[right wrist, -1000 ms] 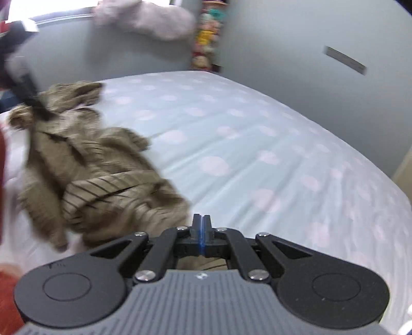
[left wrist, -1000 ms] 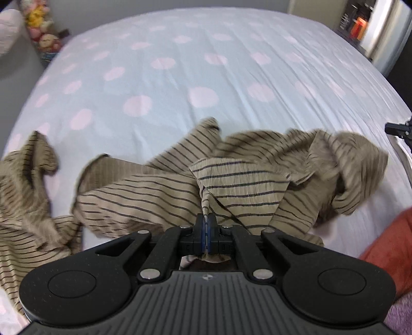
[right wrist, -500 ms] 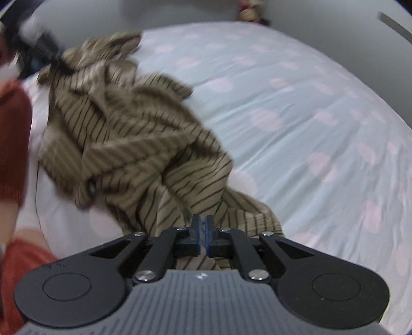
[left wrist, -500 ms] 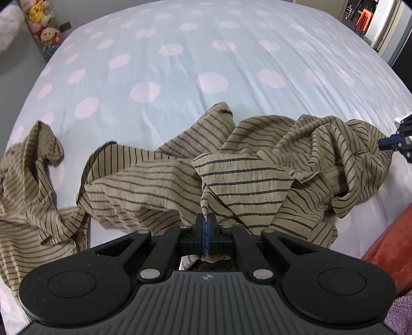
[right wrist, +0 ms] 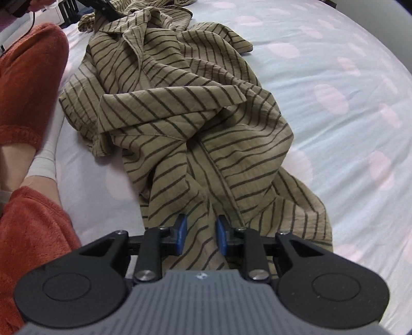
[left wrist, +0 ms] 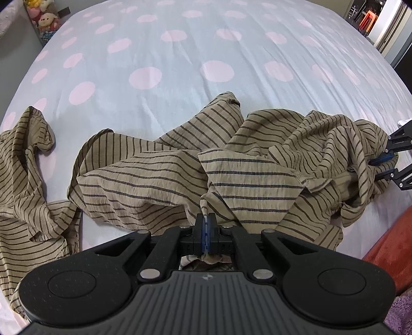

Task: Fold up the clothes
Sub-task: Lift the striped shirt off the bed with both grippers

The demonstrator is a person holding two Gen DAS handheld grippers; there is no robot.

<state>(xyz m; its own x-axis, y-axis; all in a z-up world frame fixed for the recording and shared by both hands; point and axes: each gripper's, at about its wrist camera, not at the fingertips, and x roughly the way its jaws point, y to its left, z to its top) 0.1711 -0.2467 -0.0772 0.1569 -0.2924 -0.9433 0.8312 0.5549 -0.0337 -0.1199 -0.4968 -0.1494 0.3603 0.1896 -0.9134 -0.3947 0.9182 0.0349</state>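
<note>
A tan shirt with thin dark stripes (left wrist: 180, 170) lies crumpled across the bed; it also shows in the right wrist view (right wrist: 190, 118). My left gripper (left wrist: 206, 232) is shut on a pinched fold of the shirt at its near edge. My right gripper (right wrist: 200, 235) is open, its blue pads on either side of a bunched strip of the shirt's end. In the left wrist view the right gripper (left wrist: 383, 166) shows at the far right edge, jaws apart around the cloth.
The bed sheet (left wrist: 180, 64) is pale blue with pink dots. The person's orange-red sleeves and trousers (right wrist: 28, 77) sit along the near side. Plush toys (left wrist: 43, 20) stand at the far left corner. A purple fuzzy cloth (left wrist: 401, 311) is at the lower right.
My right gripper has opened and dropped onto the shirt's right end, the cloth now between its pads. The shirt has settled flatter. My left gripper keeps its hold.
</note>
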